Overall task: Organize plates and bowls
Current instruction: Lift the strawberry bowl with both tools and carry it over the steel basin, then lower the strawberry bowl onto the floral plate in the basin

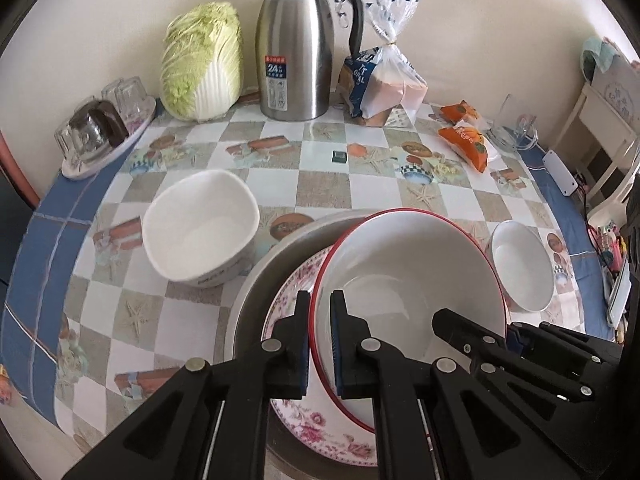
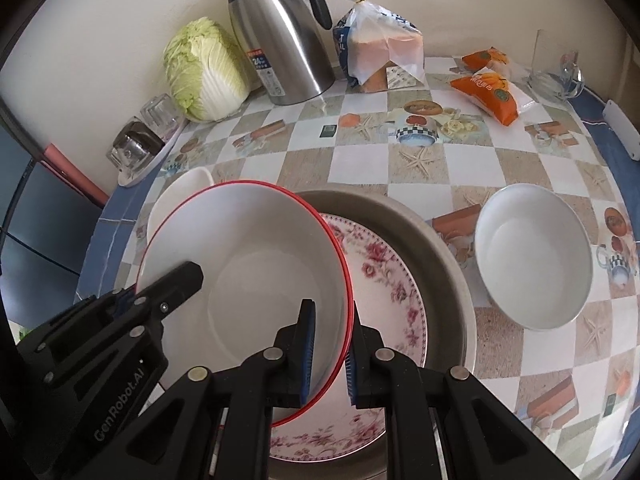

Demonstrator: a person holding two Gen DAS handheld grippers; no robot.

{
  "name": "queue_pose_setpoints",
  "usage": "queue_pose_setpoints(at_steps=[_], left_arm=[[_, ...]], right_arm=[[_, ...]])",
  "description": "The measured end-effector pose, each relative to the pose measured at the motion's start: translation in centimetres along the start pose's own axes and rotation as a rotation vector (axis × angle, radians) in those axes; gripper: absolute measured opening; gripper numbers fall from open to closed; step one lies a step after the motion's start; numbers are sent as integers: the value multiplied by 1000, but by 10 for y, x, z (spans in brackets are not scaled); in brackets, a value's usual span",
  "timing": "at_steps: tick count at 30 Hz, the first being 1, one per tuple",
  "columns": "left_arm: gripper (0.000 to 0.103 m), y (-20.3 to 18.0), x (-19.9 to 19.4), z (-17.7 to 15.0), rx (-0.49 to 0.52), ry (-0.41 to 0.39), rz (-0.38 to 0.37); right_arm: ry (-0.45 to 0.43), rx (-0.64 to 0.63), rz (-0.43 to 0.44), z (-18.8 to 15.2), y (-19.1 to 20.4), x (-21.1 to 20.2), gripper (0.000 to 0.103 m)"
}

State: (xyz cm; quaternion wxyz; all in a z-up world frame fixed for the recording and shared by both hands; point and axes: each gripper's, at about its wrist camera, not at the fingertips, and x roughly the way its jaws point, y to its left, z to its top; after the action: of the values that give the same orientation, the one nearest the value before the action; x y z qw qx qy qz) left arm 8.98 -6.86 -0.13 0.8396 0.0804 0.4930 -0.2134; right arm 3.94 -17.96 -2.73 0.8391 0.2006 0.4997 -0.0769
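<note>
Checkered table (image 1: 328, 184): both claws (image 1: 320, 344) (image 2: 330, 350) pinch red-rimmed bowl (image 1: 408, 276) rim.

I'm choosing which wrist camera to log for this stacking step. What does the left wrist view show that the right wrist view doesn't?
Only the left wrist view shows the whole squarish white bowl, which the right wrist view mostly hides, and the white shelf at the right edge. Only the right wrist view shows the full small round bowl. Both show the left gripper and right gripper each pinching the rim of the red-rimmed bowl over the floral plate in the metal basin, plus the steel jug.
</note>
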Motion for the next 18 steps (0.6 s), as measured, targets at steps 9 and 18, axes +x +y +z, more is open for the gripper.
queue_pose_setpoints(at_steps=[9,18], left_arm=[[7,9,7,-7,-27,24,-37],[7,12,15,-6,-42,42,-54]], right_arm=[[-2,-10,-16,-7,5,5,15],[7,-11,-16,-5,4,10,15]])
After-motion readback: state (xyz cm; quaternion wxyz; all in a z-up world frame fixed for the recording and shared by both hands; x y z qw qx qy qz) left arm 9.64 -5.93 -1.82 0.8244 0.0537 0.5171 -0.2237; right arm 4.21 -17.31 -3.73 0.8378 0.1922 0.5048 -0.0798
